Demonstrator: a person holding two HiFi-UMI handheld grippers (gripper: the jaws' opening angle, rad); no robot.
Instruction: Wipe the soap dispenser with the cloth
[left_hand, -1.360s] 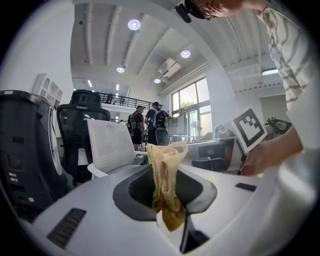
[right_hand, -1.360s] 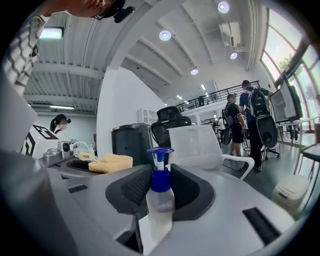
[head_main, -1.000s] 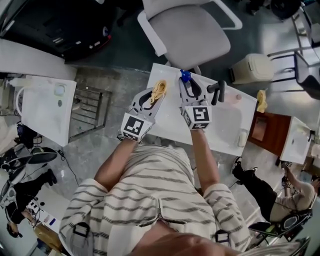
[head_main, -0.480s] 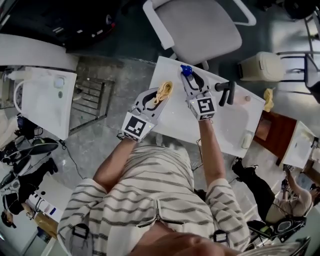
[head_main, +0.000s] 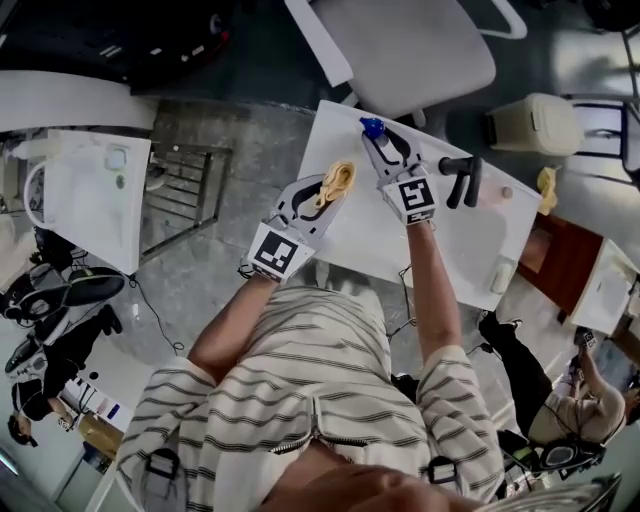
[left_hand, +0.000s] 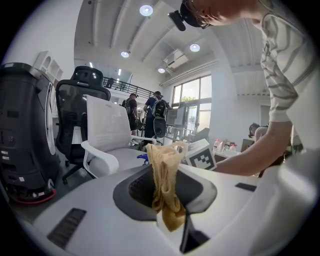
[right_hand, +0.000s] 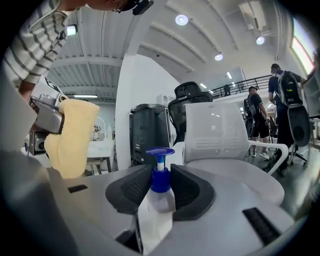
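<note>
A soap dispenser with a clear body and a blue pump top stands upright between the jaws of my right gripper, which is shut on it and holds it over the white table. A bunched yellow cloth hangs clamped in my left gripper, which is shut on it. In the head view the cloth sits just left of the dispenser, a small gap apart. The right gripper view shows the cloth at far left, off the bottle.
A white office chair stands beyond the table's far edge. A black handled tool lies on the table to the right of my right gripper. A yellow rag lies further right. White sinks stand at left.
Both grippers have moved lower and a little further out over the table, the right one more, still holding the dispenser and the cloth. The gap between cloth and dispenser stays about the same.
</note>
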